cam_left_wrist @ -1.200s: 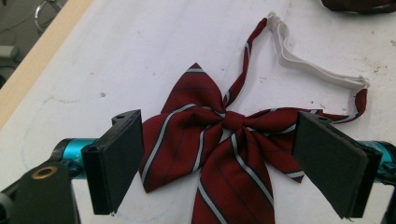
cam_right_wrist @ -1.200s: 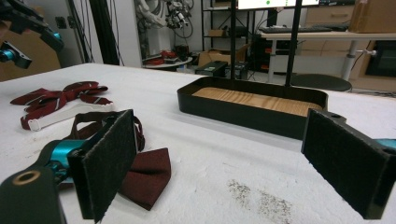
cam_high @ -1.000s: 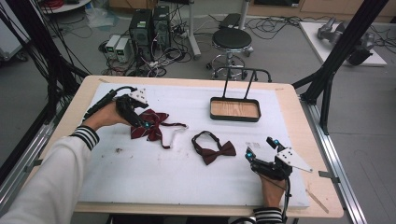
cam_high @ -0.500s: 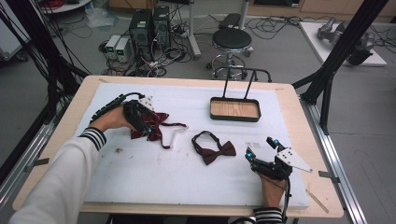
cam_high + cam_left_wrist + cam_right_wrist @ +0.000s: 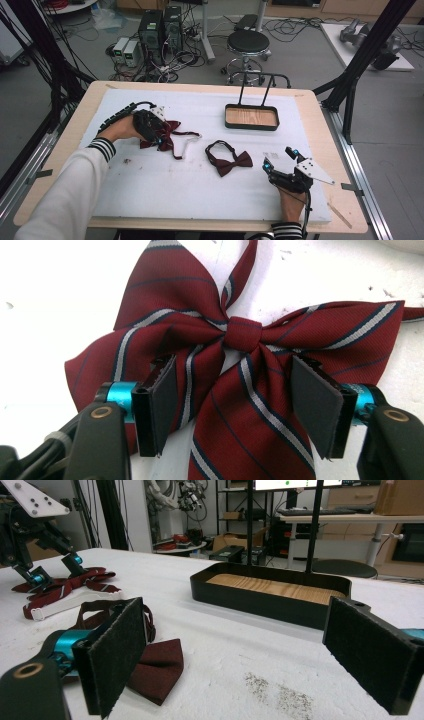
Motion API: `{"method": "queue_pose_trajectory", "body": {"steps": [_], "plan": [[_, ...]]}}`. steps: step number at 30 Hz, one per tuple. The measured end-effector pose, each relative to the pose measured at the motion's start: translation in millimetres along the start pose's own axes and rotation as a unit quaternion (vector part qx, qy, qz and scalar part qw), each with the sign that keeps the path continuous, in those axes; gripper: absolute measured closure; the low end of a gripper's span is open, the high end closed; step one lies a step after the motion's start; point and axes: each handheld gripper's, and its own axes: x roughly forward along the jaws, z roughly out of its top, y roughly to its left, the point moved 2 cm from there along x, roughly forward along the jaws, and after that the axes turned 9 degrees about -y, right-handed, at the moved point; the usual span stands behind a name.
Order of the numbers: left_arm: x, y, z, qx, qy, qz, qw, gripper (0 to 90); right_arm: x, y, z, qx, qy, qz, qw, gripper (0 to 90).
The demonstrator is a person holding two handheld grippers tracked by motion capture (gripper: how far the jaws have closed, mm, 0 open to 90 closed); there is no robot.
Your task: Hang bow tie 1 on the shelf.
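We see the left forearm reach in from the bottom left corner of the table, its striped cuff ahead of a white sleeve, with the left hand (image 5: 122,129) wrapped around the left gripper (image 5: 159,136) near the left edge of the white mat (image 5: 165,185). That gripper tips down over the striped bow tie (image 5: 235,365), and in the left gripper view its jaws stand wide, one on each side of the tie's lower folds just below the knot, not closed on the cloth; we cannot tell whether the pads touch the fabric. The striped tie lies flat on the mat's left part, its white strap (image 5: 192,142) trailing toward the middle. The right hand (image 5: 289,202) comes up from the bottom edge near the right corner and holds the right gripper (image 5: 279,159) low over the mat, pointing away from the person. Its jaws are wide apart with nothing between them. Just left of it lies the plain bow tie (image 5: 229,159), near the mat's middle. The tray (image 5: 251,117), wood-bottomed with a tall handle, sits toward the far edge, right of centre.
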Motion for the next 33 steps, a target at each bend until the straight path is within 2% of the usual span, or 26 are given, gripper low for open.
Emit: {"method": "queue_pose_trajectory", "body": {"steps": [3, 6, 9, 14, 16, 19, 22, 27, 29, 33], "plan": [[-0.3, 0.6, -1.3, 0.003, 0.004, -0.003, 1.0, 43.3, 0.0, 0.0, 0.0, 0.0, 0.0, 0.0, 1.0, 9.8], [-0.5, 0.1, -1.4, -0.003, 0.001, -0.011, 0.9999, 47.4, 0.0, 0.0, 0.0, 0.0, 0.0, 0.0, 1.0, 9.7], [-2.2, 0.5, -1.4, -0.012, 0.002, -0.004, 0.9999, 58.1, -0.1, 0.4, 0.0, 0.001, 0.001, 0.0, 1.0, 9.7], [-2.4, 2.3, -2.6, -0.04, 0.002, -0.012, 0.9991, 65.6, 0.0, 0.2, 0.0, 0.0, 0.0, -0.001, 1.0, 9.8], [-3.1, 2.9, -1.8, -0.043, 0.009, -0.005, 0.999, 74.8, -0.1, 0.0, 0.0, 0.0, 0.0, 0.0, 1.0, 9.8], [-2.4, 2.8, -0.9, -0.061, 0.01, 0.003, 0.9981, 79.8, 0.0, 0.1, 0.0, -0.001, 0.0, -0.001, 1.0, 9.7], [-2.0, 2.2, -0.2, -0.075, 0.011, 0.01, 0.9971, 82.9, 0.0, 0.1, 0.0, 0.0, 0.0, -0.001, 1.0, 9.8], [-2.1, 0.7, 0.7, -0.076, 0.014, 0.013, 0.9969, 85.5, 0.0, 0.1, 0.0, 0.0, 0.0, -0.001, 1.0, 9.7], [-2.4, 0.5, 0.8, -0.07, 0.017, 0.015, 0.9973, 85.5, 0.0, 0.1, 0.0, 0.0, 0.0, -0.001, 1.0, 9.8], [-3.2, -1.1, 1.7, -0.071, 0.004, 0.024, 0.9971, 85.6, -0.1, 0.3, -0.1, 0.0, 0.001, -0.001, 1.0, 9.7]]}}
